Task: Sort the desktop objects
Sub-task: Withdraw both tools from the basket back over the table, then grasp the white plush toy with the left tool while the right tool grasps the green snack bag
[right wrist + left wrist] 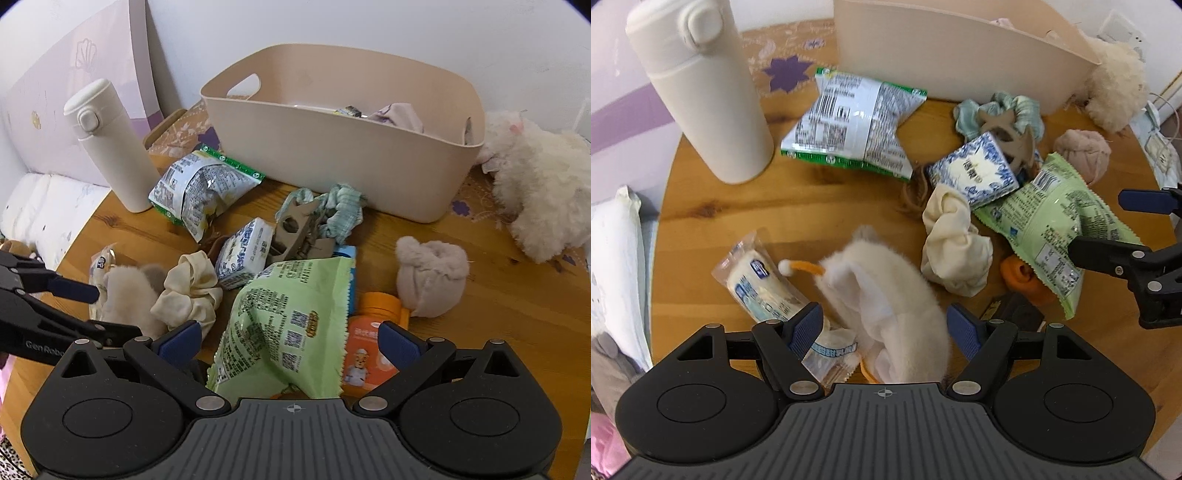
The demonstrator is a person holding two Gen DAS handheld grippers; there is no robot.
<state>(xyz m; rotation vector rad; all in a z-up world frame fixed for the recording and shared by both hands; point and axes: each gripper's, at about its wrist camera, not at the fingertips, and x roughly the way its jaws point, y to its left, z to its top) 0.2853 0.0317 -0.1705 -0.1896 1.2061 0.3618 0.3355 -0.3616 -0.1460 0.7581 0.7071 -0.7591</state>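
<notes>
At the left of the frame, a tall white lidded thermos bottle (701,88) stands upright on the round wooden table (812,206). My left gripper (882,332) is spread wide, its jaws flanking a fluffy cream plush pouch (886,291), whose long axis runs from lower centre up toward the left. Right of it, my right gripper (291,345) is also released, straddling a crumpled light-green snack bag (288,325) that points up the frame toward the beige plastic bin (343,147).
</notes>
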